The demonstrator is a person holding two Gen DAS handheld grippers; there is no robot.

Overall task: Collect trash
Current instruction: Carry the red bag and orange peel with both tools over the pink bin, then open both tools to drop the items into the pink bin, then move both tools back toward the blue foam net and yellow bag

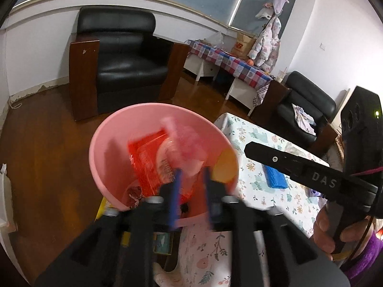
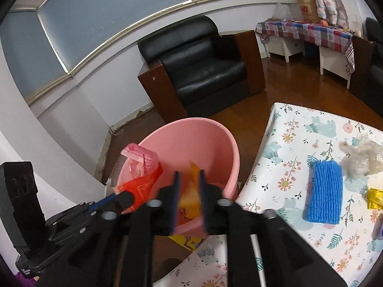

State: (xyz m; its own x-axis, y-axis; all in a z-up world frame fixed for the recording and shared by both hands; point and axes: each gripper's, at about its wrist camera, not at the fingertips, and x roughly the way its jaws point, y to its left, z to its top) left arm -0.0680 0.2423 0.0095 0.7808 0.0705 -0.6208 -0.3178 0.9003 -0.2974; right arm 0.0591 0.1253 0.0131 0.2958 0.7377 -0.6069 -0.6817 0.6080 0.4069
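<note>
A pink bucket (image 1: 107, 129) (image 2: 182, 122) stands on the floor by the table corner. My left gripper (image 1: 192, 186) hangs over its near rim with the jaws apart. Just beyond its blue pads, a red wrapper (image 1: 146, 157) and a blurred pink plastic bag (image 1: 184, 141) lie loose in the bucket's mouth. From the right wrist, that gripper (image 2: 119, 199) shows at lower left, with the red wrapper (image 2: 141, 186) and pink bag (image 2: 138, 155) at its tip. My right gripper (image 2: 190, 191) is over the bucket too. A blurred orange wrapper (image 2: 191, 196) sits loosely between its parted pads.
A table with a floral cloth (image 2: 287, 179) stands right of the bucket. On it lie a blue ribbed cloth (image 2: 323, 191), crumpled clear plastic (image 2: 361, 157) and a yellow wrapper (image 2: 375, 198). A black armchair (image 2: 203, 67) stands beyond on the wooden floor.
</note>
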